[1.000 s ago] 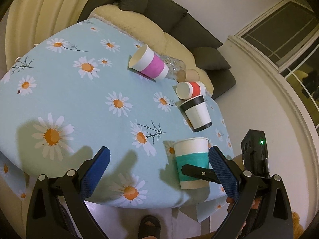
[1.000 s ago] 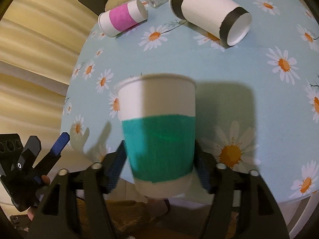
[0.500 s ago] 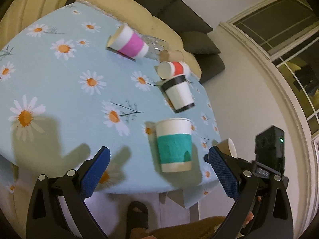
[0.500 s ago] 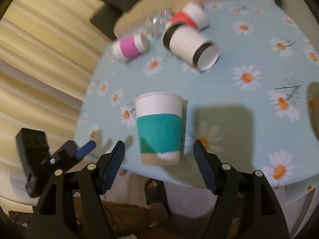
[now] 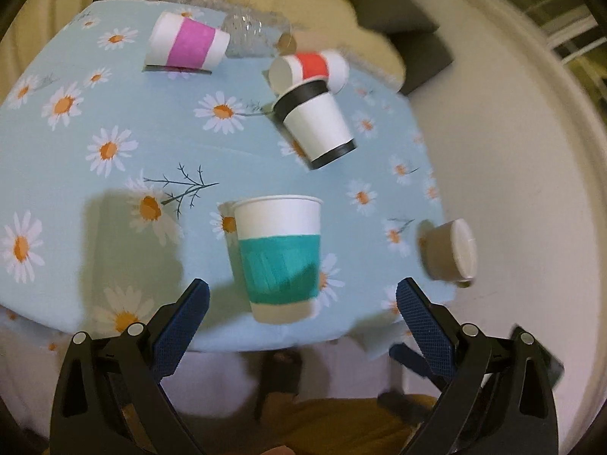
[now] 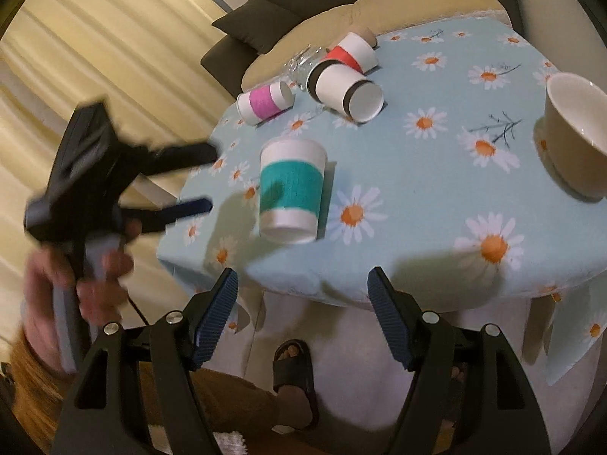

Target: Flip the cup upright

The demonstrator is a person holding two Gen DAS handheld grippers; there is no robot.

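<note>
Right tongs (image 6: 303, 314) back, teal cup (image 6: 291, 192) freestanding.

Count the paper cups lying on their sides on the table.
3: the pink-banded cup at the far edge, the red-banded cup beside the sofa, the black-banded cup touching it. The teal-banded cup stands upright.

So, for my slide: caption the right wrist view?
Teal-banded cup upright on daisy tablecloth; right gripper open, clear of it.
</note>
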